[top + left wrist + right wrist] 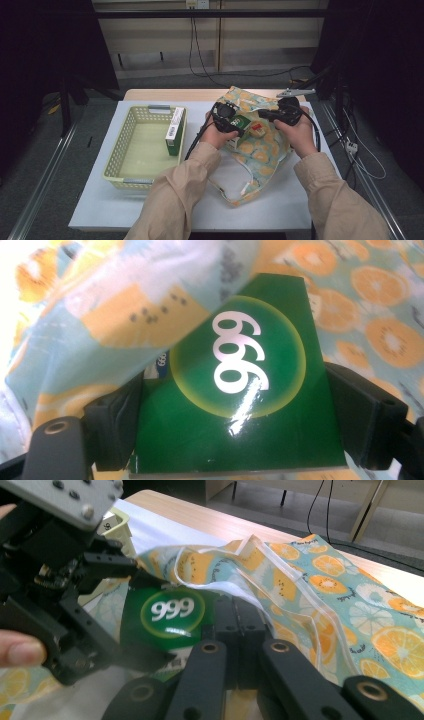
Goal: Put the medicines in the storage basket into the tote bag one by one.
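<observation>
A green box marked "999" (pixel 243 122) (pixel 235 390) (pixel 167 611) sits at the mouth of a cloth bag with an orange-slice print (pixel 260 150) (pixel 380 325) (pixel 330 575). My left gripper (pixel 238 125) (pixel 235 430) (pixel 159 620) is shut on the box, one jaw on each side of it. Part of the box is under a fold of the bag. My right gripper (pixel 267 114) (pixel 239 616) is beside it with its jaws pressed together on the bag's rim, which it holds up.
A pale yellow plastic basket (pixel 116 150) stands on the left of the white mat (pixel 150 205), with a green and white box (pixel 175 131) upright against its right wall. A small red item (pixel 256 128) shows inside the bag. Cables trail from both grippers.
</observation>
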Motion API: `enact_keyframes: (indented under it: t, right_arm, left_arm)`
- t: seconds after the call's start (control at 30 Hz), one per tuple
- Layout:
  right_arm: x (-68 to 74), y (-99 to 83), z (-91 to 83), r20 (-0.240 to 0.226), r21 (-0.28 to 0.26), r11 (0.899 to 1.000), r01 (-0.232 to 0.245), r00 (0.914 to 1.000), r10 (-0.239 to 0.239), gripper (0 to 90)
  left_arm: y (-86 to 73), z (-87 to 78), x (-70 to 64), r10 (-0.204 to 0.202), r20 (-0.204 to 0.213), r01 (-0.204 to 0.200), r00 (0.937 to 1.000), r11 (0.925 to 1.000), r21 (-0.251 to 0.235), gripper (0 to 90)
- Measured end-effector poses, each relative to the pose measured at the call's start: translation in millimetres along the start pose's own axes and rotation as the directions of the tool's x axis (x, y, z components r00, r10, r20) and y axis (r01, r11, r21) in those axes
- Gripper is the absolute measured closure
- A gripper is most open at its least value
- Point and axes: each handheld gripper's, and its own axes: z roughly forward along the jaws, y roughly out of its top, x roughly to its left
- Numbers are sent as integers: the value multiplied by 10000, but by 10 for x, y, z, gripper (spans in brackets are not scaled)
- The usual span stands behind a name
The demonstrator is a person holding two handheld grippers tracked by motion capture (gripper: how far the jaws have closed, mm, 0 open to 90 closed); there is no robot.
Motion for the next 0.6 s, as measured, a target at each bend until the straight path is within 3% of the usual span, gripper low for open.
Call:
enact_keyframes:
  t: [0.07,0.2,0.23,0.27,0.33,0.37,0.4,0.53,0.6]
  right_arm:
    - [-11,-10,5,11,-33,10000,-38,10000,38,900]
    - [-26,-24,42,56,20,9998,-181,9998,181,900]
    - [-24,-23,51,59,36,9999,-131,9999,131,900]
    - [-25,-23,56,45,20,9999,-138,9999,137,900]
    - [-29,-24,70,63,76,9999,-138,9999,137,900]
    - [-35,-30,80,75,141,9998,-159,9998,158,900]
    - [-41,-33,85,47,130,9998,-168,9998,167,900]
    - [-81,-48,103,127,140,9996,-256,9996,254,900]
    - [-101,-57,117,102,131,9994,-330,9994,329,900]
  left_arm:
    - [32,17,23,-87,141,87,9999,10000,-9,176]
    - [94,54,58,-171,25,171,9999,9997,-191,176]
    - [108,71,58,-221,-200,215,9996,9993,-302,176]
    - [127,88,77,-215,13,215,9998,9995,-233,176]
    - [163,131,82,-299,-212,292,9993,9990,-340,176]
    - [180,159,98,-263,21,263,9997,9991,-321,176]
    - [198,195,87,-346,-71,343,9994,9989,-313,175]
    - [247,306,86,-178,-441,134,9989,9952,-973,162]
    - [229,323,84,-286,-212,265,9994,9952,-944,143]
